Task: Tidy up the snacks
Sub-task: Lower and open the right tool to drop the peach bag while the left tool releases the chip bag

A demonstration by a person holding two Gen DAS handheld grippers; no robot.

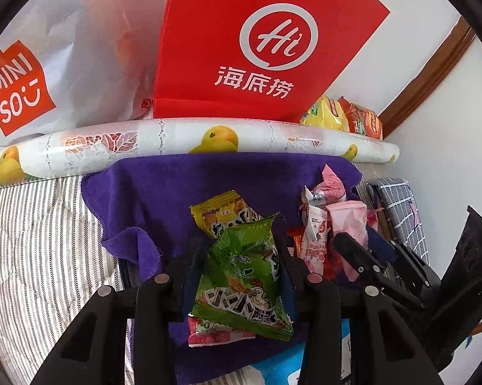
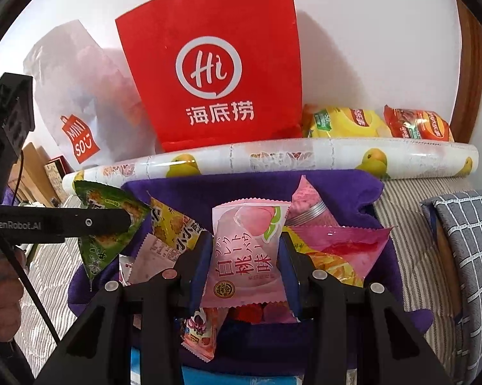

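Mid-sort: left gripper point(image 1: 237, 276) jaws pinch the green snack pkt point(image 1: 241, 285) and right gripper point(image 2: 242, 266) jaws pinch the pink peach pkt point(image 2: 247, 250), both just above the purple towel point(image 1: 164, 192); next each likely needs carrying to its own group w/o dropping.

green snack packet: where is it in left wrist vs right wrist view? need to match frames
Left wrist: green snack packet sits low centre, clamped in the left claw, over the purple towel.
Right wrist: same packet is at mid-left, pinched by the left claw coming in from the left edge.
Shared landmark: the red paper bag stands behind the towel in both.
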